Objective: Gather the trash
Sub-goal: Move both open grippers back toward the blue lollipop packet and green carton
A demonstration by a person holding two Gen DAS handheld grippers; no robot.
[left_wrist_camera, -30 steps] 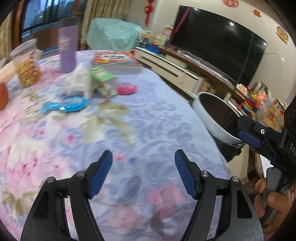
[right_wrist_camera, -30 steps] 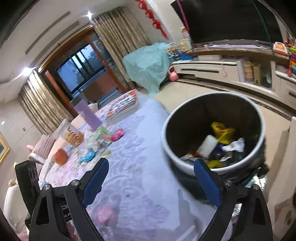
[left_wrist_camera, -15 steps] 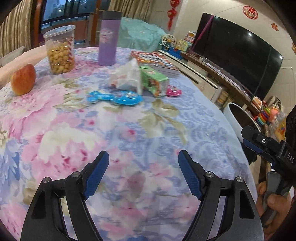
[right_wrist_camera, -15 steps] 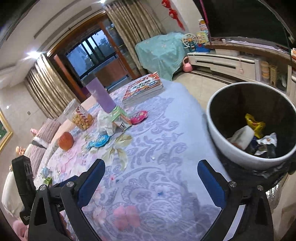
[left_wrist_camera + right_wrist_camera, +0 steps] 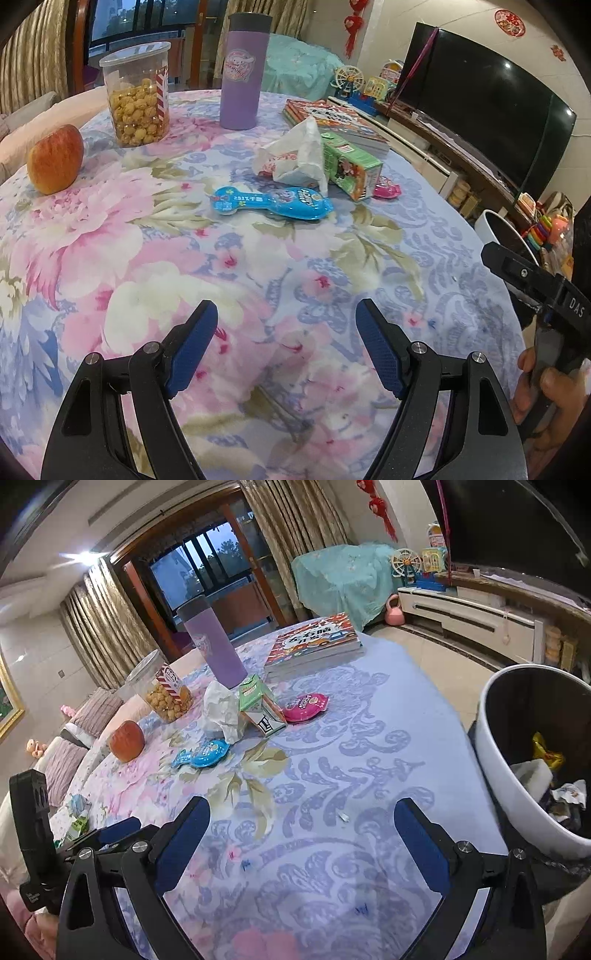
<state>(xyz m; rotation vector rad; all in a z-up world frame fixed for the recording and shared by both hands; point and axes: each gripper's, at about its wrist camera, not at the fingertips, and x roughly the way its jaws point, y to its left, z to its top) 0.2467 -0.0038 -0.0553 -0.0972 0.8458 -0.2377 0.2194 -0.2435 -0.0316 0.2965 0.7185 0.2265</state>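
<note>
Trash lies in a cluster on the floral tablecloth: a blue wrapper (image 5: pixel 271 204) (image 5: pixel 205 754), a crumpled white tissue bag (image 5: pixel 297 155) (image 5: pixel 222 710), a green drink carton (image 5: pixel 351 166) (image 5: pixel 256 705) and a pink wrapper (image 5: pixel 387 191) (image 5: pixel 306 707). The white trash bin (image 5: pixel 517 797) stands right of the table with trash inside; its rim shows in the left wrist view (image 5: pixel 496 230). My left gripper (image 5: pixel 286 345) is open and empty, above the cloth short of the blue wrapper. My right gripper (image 5: pixel 303 843) is open and empty over the table's right edge.
An apple (image 5: pixel 55 158), a snack jar (image 5: pixel 138 99), a purple tumbler (image 5: pixel 242 72) and a book stack (image 5: pixel 334 122) stand behind the trash. A TV (image 5: pixel 487 103) and a low cabinet (image 5: pixel 465 618) line the right wall. More litter (image 5: pixel 77 818) lies at the table's left.
Both grippers have swung left, away from the bin and toward the trash cluster. The left view now faces the wrappers and the apple. Both stayed open and empty.
</note>
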